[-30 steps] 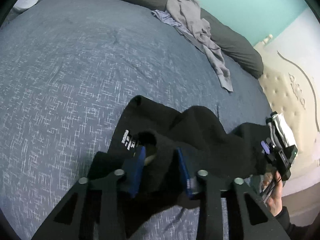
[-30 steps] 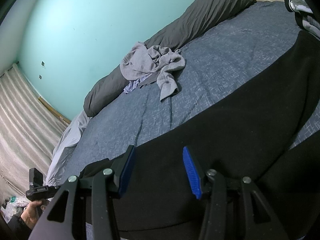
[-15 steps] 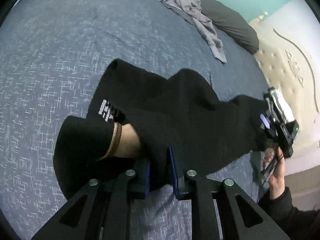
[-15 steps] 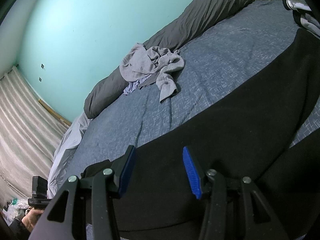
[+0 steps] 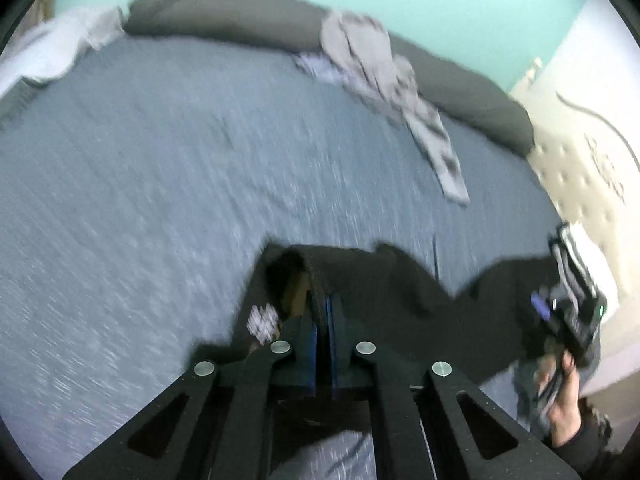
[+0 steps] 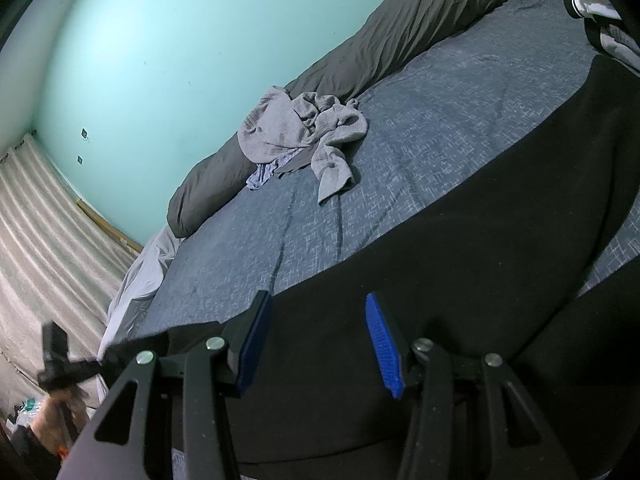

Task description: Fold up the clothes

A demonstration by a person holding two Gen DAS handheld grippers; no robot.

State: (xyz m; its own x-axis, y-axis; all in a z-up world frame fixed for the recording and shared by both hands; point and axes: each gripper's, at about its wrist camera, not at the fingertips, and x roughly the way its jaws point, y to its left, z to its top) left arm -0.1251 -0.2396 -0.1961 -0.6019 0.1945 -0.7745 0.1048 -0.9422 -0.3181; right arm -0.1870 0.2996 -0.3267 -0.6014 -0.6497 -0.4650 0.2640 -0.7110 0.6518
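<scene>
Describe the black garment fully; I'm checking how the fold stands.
The black garment looks like thick, soft knit with a small white print near one edge. It lies spread and rumpled on the blue bedspread. The left hand-held gripper is shut on a raised fold of it. The right hand-held gripper hangs open over the cloth.

Bed (image 6: pixel 460 128) (blue cover): black garment (image 6: pixel 460 280), grey clothes heap (image 6: pixel 296 132), dark bolster (image 6: pixel 400 32).
</scene>
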